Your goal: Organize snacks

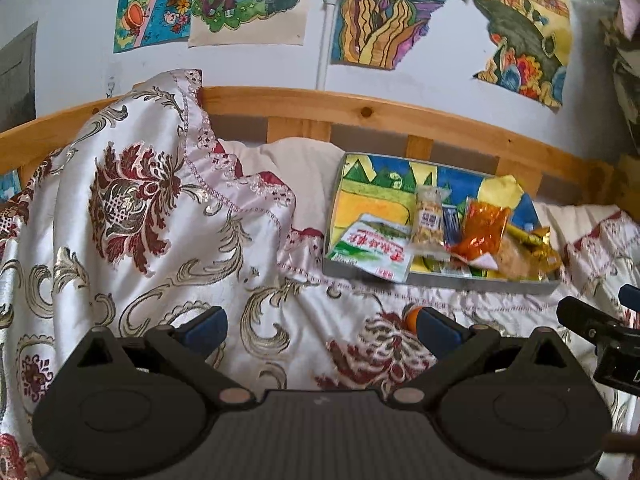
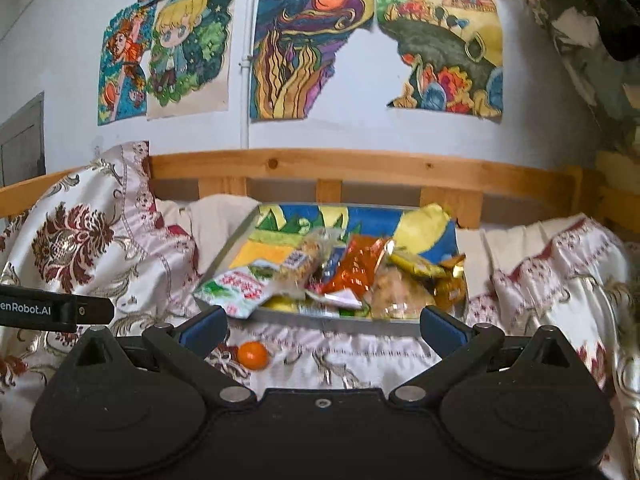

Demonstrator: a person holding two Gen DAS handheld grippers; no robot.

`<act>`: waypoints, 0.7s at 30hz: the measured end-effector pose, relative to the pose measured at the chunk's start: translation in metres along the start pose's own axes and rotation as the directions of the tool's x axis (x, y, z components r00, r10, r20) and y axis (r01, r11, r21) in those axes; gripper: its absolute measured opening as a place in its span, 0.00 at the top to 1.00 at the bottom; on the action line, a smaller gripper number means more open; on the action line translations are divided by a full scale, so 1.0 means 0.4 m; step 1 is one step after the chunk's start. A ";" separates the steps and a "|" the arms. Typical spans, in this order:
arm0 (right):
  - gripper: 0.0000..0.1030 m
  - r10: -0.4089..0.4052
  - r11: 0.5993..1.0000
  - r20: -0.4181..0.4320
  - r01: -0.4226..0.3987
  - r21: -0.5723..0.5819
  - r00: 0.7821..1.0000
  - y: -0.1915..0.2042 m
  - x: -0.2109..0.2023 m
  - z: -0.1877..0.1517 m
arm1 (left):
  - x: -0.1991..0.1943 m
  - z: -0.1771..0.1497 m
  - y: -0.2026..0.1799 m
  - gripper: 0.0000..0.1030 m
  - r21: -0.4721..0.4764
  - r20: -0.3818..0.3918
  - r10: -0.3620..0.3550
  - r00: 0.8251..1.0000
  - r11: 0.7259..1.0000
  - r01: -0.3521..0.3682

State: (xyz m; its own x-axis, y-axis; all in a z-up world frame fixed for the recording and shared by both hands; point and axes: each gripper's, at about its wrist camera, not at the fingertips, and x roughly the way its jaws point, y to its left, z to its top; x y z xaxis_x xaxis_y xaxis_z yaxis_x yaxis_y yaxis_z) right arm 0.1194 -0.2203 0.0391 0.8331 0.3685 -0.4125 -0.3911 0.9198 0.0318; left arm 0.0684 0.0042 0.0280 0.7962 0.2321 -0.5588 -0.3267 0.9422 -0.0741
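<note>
Both grippers, left [image 1: 322,330] and right [image 2: 323,330], are hovering wide open and empty before the snack tray [image 2: 320,322], while one orange ball [image 2: 253,355] is lying outside on the bedspread [image 2: 380,356], probably awaiting pickup next.

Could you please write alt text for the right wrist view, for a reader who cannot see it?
The open right gripper hovers over a patterned bedspread, facing a shallow tray piled with snack packets. A small orange fruit lies loose on the bedspread in front of the tray, and colourful drawings hang on the wall above the wooden rail.
</note>
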 end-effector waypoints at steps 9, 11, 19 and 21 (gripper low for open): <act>0.01 -0.013 0.999 -0.079 0.011 -0.035 0.997 0.024 -0.001 -0.033 | -0.013 -0.032 0.012 0.01 0.024 -0.013 0.022 1.000 0.999 -0.022; 0.01 -0.013 0.999 -0.086 0.009 -0.037 0.996 0.026 0.003 -0.036 | -0.018 -0.047 0.010 0.01 0.048 0.005 0.007 1.000 0.999 -0.008; 0.01 -0.003 0.999 -0.110 -0.001 -0.033 0.994 0.028 0.030 -0.044 | 0.006 -0.060 0.012 0.01 0.048 -0.025 0.033 0.999 0.998 -0.032; 0.01 0.001 0.999 -0.120 -0.004 -0.032 0.993 0.028 0.036 -0.047 | 0.011 -0.061 0.013 0.01 0.044 -0.030 0.041 0.999 0.998 -0.039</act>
State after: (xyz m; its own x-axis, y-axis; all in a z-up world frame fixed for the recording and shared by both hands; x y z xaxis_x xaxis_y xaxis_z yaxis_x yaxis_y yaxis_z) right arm 0.1198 -0.2071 0.0165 0.7801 0.3502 -0.5185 -0.4070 0.9134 0.0046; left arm 0.0578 0.0044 0.0049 0.7667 0.2630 -0.5857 -0.3350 0.9421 -0.0156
